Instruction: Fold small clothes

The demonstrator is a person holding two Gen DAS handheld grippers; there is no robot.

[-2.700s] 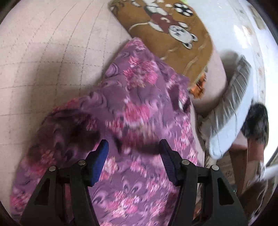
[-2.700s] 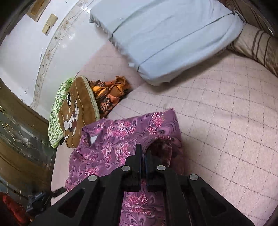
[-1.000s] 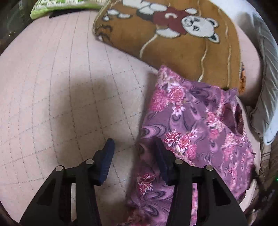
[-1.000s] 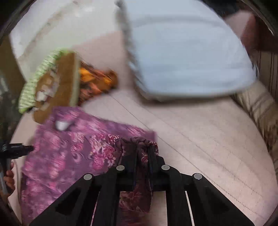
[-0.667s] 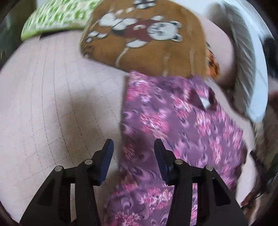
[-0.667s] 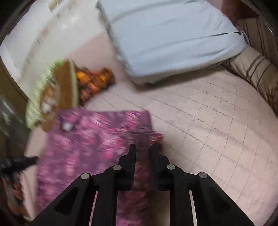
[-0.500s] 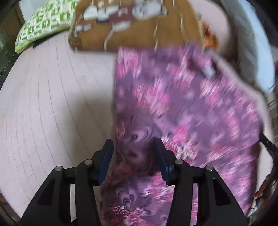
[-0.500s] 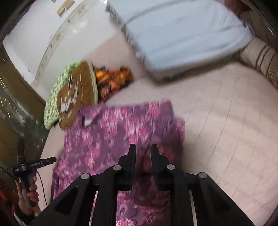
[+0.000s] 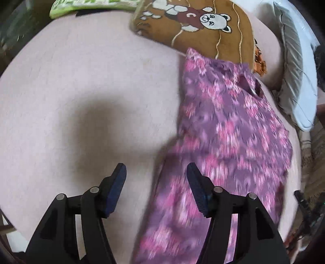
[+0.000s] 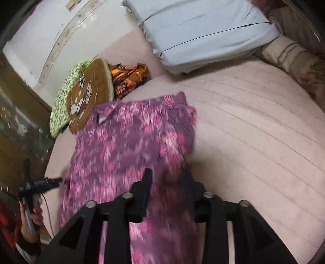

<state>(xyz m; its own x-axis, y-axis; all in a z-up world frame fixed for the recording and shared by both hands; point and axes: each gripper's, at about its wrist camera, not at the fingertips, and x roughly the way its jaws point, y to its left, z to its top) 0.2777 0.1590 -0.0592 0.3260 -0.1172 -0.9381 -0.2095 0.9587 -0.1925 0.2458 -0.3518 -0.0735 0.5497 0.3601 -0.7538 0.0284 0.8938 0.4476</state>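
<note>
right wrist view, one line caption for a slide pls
Right gripper opening over a purple floral garment spread on a pink bed.

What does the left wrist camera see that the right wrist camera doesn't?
Only the left wrist view shows the teddy bear picture clearly on the brown cushion, and the left gripper, its jaws opening over the bed with only the dress's edge between them.

Only the right wrist view shows the beige striped bolster, a hand holding a black gadget, and the right gripper, its jaws opening with purple cloth between them.

Both show the purple flowery dress on the pink bedsheet, the green patterned cushion, the orange cloth and the pale blue pillow.
</note>
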